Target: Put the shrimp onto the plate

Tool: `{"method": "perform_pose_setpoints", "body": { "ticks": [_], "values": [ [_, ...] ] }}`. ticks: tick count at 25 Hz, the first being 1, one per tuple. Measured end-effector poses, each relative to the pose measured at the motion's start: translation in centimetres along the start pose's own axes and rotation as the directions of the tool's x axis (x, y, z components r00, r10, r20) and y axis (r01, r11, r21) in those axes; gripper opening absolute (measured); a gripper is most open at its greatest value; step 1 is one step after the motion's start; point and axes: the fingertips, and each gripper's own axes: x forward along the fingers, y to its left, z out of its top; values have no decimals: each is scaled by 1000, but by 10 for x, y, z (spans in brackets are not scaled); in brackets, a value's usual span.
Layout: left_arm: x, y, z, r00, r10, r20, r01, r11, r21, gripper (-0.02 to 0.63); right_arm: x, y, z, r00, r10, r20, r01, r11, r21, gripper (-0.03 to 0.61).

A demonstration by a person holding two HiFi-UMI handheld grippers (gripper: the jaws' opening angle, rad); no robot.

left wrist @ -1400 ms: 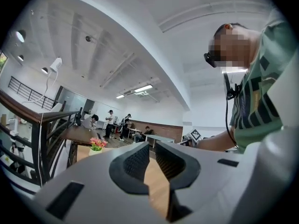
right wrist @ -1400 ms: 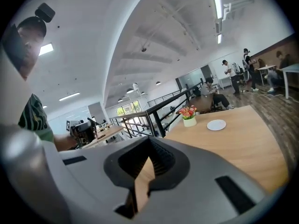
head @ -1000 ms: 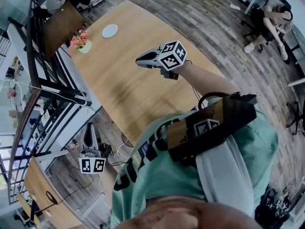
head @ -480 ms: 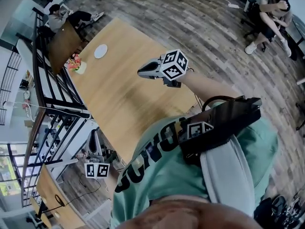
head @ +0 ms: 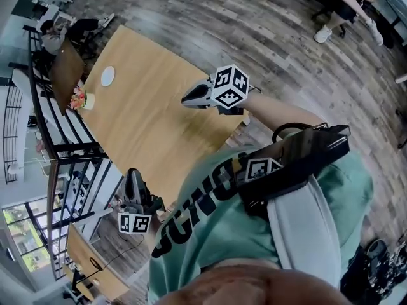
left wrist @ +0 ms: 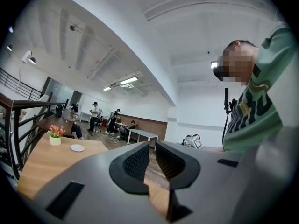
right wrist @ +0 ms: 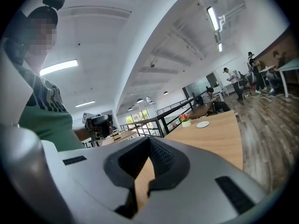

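A small white plate (head: pixel 107 75) lies near the far end of the long wooden table (head: pixel 146 126); it also shows in the left gripper view (left wrist: pixel 77 148) and the right gripper view (right wrist: pixel 202 124). No shrimp is in sight. My right gripper (head: pixel 186 98), with its marker cube, hangs above the table's near right part; its jaws are shut and empty (right wrist: pixel 149 141). My left gripper (head: pixel 131 173) is low at the table's near left corner, off the top. Its jaws (left wrist: pixel 153 146) look shut, nothing between them. Both grippers are far from the plate.
A pot of pink flowers (head: pixel 82 98) stands beside the plate at the table's left edge. A black railing (head: pixel 63 151) runs along the left side. People sit at desks at the top left (head: pixel 54 37) and the top right (head: pixel 343 5). Wooden floor surrounds the table.
The whole view has shifted as the person moved: plate and flowers slid left and away in the head view. Both grippers travelled along; the left one now shows higher, near the table corner.
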Motion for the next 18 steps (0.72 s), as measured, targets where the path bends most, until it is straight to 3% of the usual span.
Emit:
{"method": "perform_pose_setpoints", "body": {
  "ticks": [8,12,18],
  "values": [
    [-57,5,6,997,-51,49,51,999,12,48,22,62,-6,999,-34,-1,33,999,-42,8],
    [-132,34,4,996,-67,55,66,997,34,48,74,123,-17,998,-60,-11,59,997,-49,9],
    [-251,73,-15,994,-102,32,101,994,49,48,149,215,-56,995,-96,-11,96,995,24,8]
  ]
}}
